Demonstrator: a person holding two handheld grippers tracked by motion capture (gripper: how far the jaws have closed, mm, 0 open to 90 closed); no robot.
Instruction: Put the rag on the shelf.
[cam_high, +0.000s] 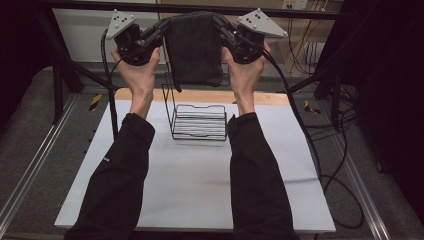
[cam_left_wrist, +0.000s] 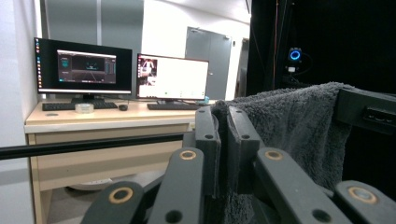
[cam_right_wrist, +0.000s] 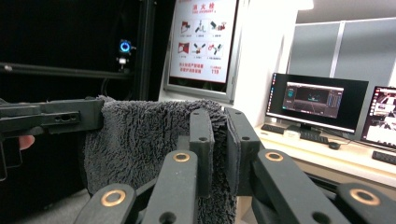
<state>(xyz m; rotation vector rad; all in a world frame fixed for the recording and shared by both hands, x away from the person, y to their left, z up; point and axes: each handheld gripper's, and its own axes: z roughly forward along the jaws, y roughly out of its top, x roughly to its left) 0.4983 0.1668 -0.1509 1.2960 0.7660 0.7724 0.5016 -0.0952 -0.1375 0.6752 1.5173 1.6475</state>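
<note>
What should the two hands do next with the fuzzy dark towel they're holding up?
Probably lower it toward the wire rack. Both the left gripper and the right gripper are clamped on the towel's top corners, so it hangs spread out in the air, right above the rack.

High view: dim, soft and grainy; white table sheet (cam_high: 200, 185) is brightest, corners at 9 and 3 o'clock fall to black. Both gripper views: bright office bkgd w/ glowing monitors (cam_left_wrist: 84, 67), black curtain opposite; near jaws blurred, dark towel (cam_right_wrist: 140, 140) fuzzy, low contrast.
</note>
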